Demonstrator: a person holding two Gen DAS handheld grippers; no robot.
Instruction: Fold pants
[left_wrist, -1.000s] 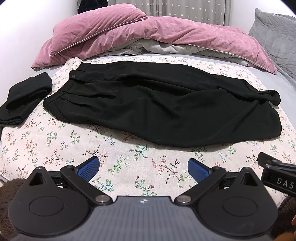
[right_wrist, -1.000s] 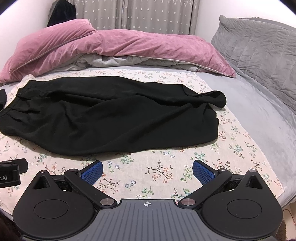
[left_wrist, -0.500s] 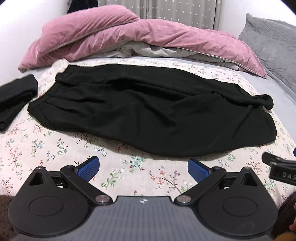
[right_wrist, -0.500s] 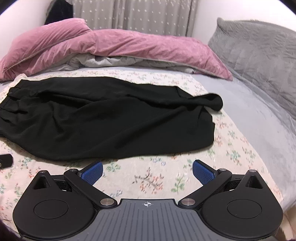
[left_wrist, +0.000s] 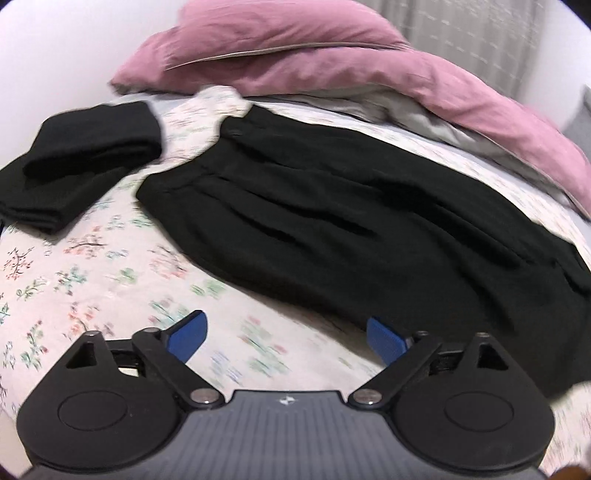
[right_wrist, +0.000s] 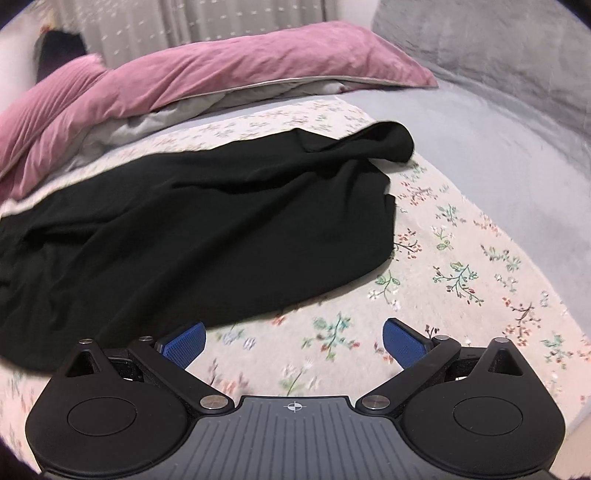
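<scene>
Both hand-held grippers have spread apart since a moment ago: left hand-held gripper (left_wrist: 286, 338) toward waistband, right hand-held gripper (right_wrist: 293, 341) toward hems. Both released, empty. Pants (left_wrist: 351, 221) flat on bed (left_wrist: 92, 266), unfolded; grasps likely next.

I could read no words, brands or numbers anywhere; my right gripper (right_wrist: 293, 341) bore only a small crosshair sign on its grey ribbed body.

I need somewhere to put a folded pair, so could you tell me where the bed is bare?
Bare: floral sheet right of the pants; a strip between the pants and folded garment. Crowded: the pink duvet behind.
</scene>
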